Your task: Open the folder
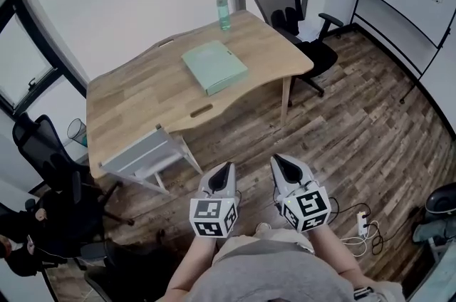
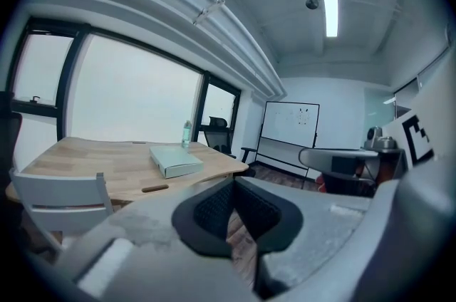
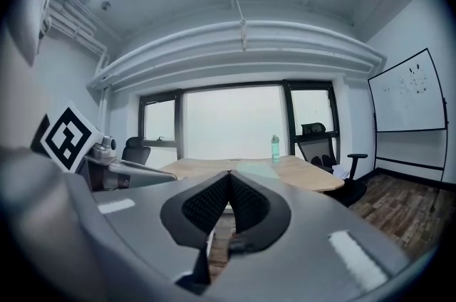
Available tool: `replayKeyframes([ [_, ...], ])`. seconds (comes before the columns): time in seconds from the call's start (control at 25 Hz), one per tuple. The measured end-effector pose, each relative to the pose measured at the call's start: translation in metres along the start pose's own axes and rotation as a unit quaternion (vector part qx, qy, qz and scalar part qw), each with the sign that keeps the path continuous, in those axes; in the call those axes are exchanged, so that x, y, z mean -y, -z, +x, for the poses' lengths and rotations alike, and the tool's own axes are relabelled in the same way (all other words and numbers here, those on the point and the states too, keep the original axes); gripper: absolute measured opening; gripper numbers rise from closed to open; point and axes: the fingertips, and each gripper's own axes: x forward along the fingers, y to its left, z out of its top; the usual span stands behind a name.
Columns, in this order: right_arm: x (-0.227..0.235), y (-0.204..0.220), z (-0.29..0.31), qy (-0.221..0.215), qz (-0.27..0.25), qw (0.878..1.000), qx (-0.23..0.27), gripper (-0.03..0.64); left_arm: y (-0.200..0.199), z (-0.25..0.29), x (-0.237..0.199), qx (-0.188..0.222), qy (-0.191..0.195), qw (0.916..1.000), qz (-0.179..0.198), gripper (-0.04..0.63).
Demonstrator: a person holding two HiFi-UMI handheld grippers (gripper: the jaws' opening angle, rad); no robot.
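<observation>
Folder (image 1: 214, 66) lies closed on the table (image 1: 128, 105), well ahead of left claw (image 1: 229, 168) and right claw (image 1: 276, 160), both pressed together, empty; arriving unspread, they could shove it rather than catch its cover
</observation>
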Motion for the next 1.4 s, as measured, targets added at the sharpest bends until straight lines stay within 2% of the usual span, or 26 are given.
replayKeyframes([
  [0.28,-0.002,0.002,0.002,-0.021,0.017,1.000,0.001,0.000,0.002,0.000,0.005,0.005,-0.010,0.9999,-0.009,0.000],
  [0.76,0.011,0.005,0.002,-0.042,0.008,0.999,0.000,0.000,-0.001,0.009,0.018,0.021,-0.028,0.9993,-0.016,0.000],
  [1.16,0.030,0.008,0.006,-0.044,0.029,0.999,-0.004,0.000,0.001,0.024,0.025,0.013,-0.031,0.9992,-0.020,0.000],
  [1.4,0.052,0.012,0.019,-0.028,0.037,0.999,-0.008,0.000,-0.001,0.048,0.019,0.007,-0.023,0.9996,-0.014,0.000],
])
